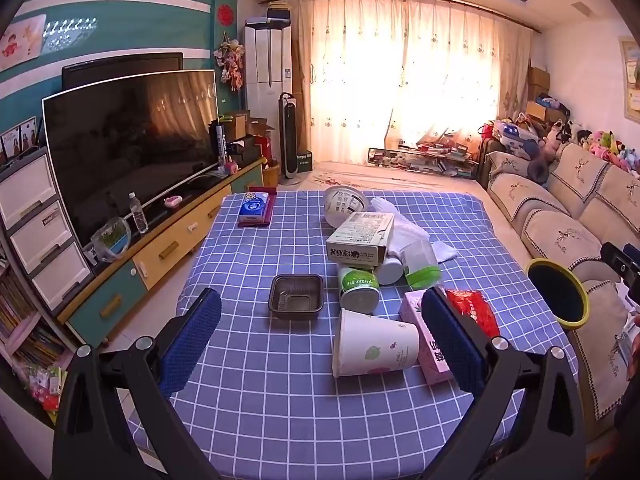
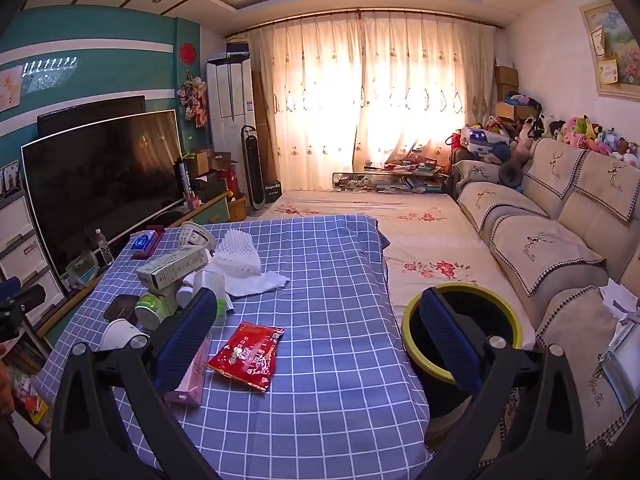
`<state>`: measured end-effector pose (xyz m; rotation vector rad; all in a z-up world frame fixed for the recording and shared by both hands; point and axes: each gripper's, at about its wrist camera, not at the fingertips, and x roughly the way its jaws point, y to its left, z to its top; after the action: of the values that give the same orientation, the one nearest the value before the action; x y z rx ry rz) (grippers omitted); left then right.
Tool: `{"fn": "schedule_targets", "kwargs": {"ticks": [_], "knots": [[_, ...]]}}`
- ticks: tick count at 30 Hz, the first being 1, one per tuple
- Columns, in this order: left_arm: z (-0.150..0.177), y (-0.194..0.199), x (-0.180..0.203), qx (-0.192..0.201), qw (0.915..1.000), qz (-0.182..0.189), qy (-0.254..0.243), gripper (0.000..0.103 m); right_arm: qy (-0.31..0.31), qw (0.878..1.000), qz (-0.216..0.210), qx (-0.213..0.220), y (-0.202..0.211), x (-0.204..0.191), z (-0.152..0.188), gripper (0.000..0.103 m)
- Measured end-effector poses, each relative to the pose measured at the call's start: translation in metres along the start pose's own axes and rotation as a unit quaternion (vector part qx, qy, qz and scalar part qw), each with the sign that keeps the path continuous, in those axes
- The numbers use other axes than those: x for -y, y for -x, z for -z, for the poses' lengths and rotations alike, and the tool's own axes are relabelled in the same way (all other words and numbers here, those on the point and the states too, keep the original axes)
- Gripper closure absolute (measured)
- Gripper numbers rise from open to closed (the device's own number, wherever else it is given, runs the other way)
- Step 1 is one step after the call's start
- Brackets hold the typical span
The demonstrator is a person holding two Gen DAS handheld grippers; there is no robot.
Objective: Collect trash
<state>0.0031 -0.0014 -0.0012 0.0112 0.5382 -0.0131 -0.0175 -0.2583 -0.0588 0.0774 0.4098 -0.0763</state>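
Trash lies on a table with a blue checked cloth (image 1: 260, 392): a white paper cup (image 1: 372, 344) on its side, a dark plastic tray (image 1: 297, 297), a green-labelled cup (image 1: 359, 288), a cardboard box (image 1: 360, 240), a pink box (image 1: 430, 344) and a red packet (image 1: 474, 312). My left gripper (image 1: 320, 344) is open above the near table, its fingers either side of the paper cup. My right gripper (image 2: 320, 344) is open and empty above the red packet (image 2: 248, 350). A black bin with a yellow rim (image 2: 460, 336) stands right of the table.
A TV (image 1: 132, 140) on a low cabinet runs along the left. A sofa (image 2: 560, 240) with soft toys lines the right wall. White foam wrap and a cloth (image 2: 244, 264) lie on the table. A tissue pack (image 1: 254, 208) sits at the far left corner.
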Motion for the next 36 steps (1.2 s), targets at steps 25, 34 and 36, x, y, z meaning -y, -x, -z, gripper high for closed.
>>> {"fn": "schedule_targets", "kwargs": {"ticks": [25, 34, 36], "knots": [[0.0033, -0.006, 0.0052, -0.006, 1.0, 0.005, 0.002, 0.004, -0.001, 1.0, -0.001, -0.005, -0.0028, -0.0014, 0.005, 0.006], [0.0032, -0.0072, 0.0044, -0.007, 1.0, 0.006, 0.001, 0.004, -0.002, 1.0, -0.001, -0.006, -0.0036, -0.0013, 0.0046, 0.006], [0.0032, -0.0077, 0.0049, -0.008, 0.9999, 0.007, 0.002, 0.004, -0.002, 1.0, -0.001, -0.005, -0.0031, -0.0022, 0.0057, 0.006]]}}
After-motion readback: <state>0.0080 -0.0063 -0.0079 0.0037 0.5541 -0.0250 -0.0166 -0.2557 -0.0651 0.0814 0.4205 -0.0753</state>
